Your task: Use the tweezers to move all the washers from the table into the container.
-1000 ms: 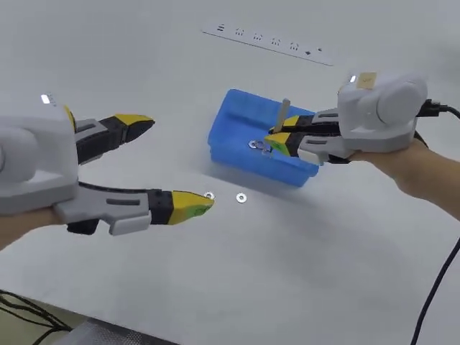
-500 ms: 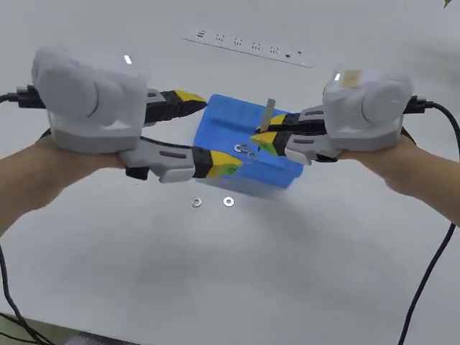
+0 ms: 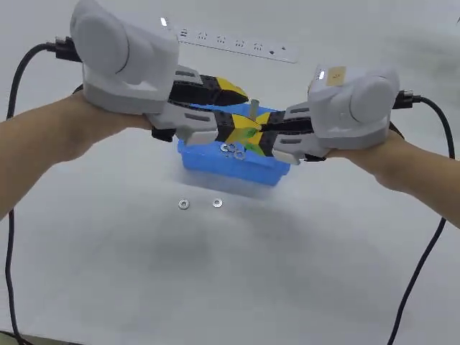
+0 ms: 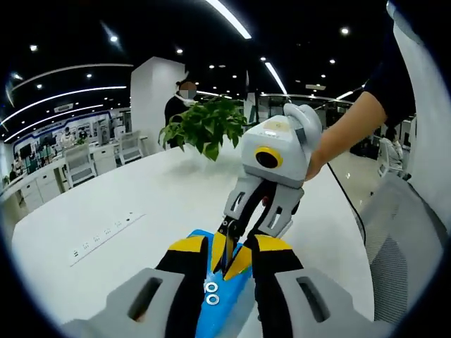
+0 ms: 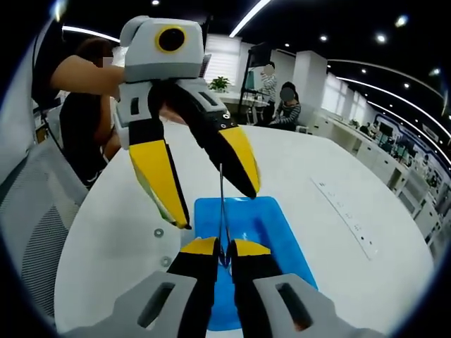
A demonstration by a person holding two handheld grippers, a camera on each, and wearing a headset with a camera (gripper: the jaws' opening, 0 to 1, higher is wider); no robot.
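Two washers (image 3: 184,205) lay on the counter (image 3: 108,251) just off the near side of the blue container (image 3: 208,157), with others inside it. Above the container, your right claw (image 3: 261,136) was clamped on the tweezers (image 3: 253,108). Your left claw (image 3: 246,113) stood spread open on either side of them.

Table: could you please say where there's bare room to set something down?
Free: near table, in front of the washers; also between container and power strip. Crowded over the container: left tool, right tool, tweezers.
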